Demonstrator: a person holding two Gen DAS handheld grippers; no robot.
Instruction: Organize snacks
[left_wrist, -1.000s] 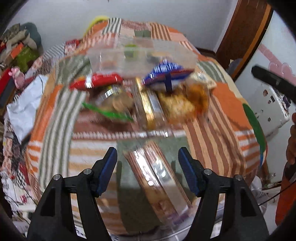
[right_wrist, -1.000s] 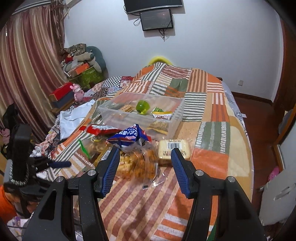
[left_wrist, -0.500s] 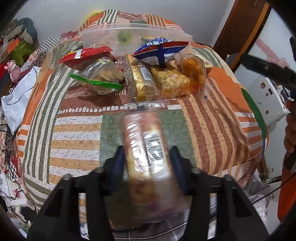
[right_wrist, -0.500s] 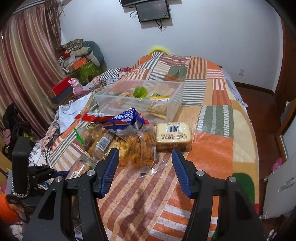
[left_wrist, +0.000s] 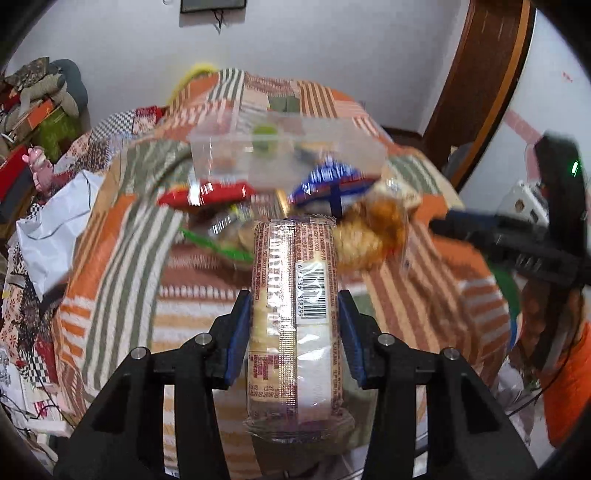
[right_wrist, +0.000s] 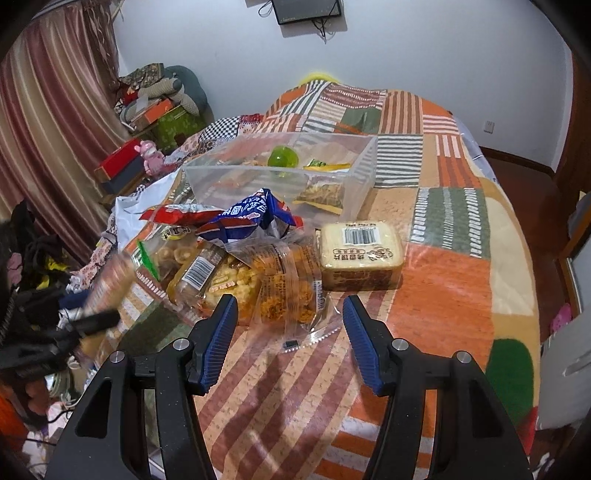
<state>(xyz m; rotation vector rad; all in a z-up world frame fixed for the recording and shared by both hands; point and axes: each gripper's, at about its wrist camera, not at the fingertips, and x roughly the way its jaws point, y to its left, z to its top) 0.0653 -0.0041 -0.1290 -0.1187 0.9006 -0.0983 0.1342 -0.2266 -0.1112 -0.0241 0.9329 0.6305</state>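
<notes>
Left gripper (left_wrist: 293, 325): jaws closed on a long biscuit pack (left_wrist: 295, 317), blue pads pressing both its sides, barcode face up. The pack stood clear of the quilt (left_wrist: 436, 295), pointing toward the snack pile.

Right gripper (right_wrist: 288, 332): jaws spread wide, nothing between them, hovering low over the quilt just short of the clear bag of fried snacks (right_wrist: 284, 291).

Beyond the jaws, snacks lay heaped and touching: blue packet (right_wrist: 251, 214), red packet (right_wrist: 177, 214), a bag of ring biscuits (right_wrist: 173, 251), a barcoded jar (right_wrist: 195, 273), and a square cake pack (right_wrist: 360, 254) just beside the heap. Behind them sat the clear plastic bin (right_wrist: 354, 184), already holding a green ball-shaped item (right_wrist: 282, 157) and a few small packets.

Judgement: step in hand was carrying the biscuit pack to the bin; much of the sorting remained. Next move would call for lifting the pack over the heap and the bin's near wall, then releasing inside. The pack was long, so tilt needed watching at the rim.
</notes>
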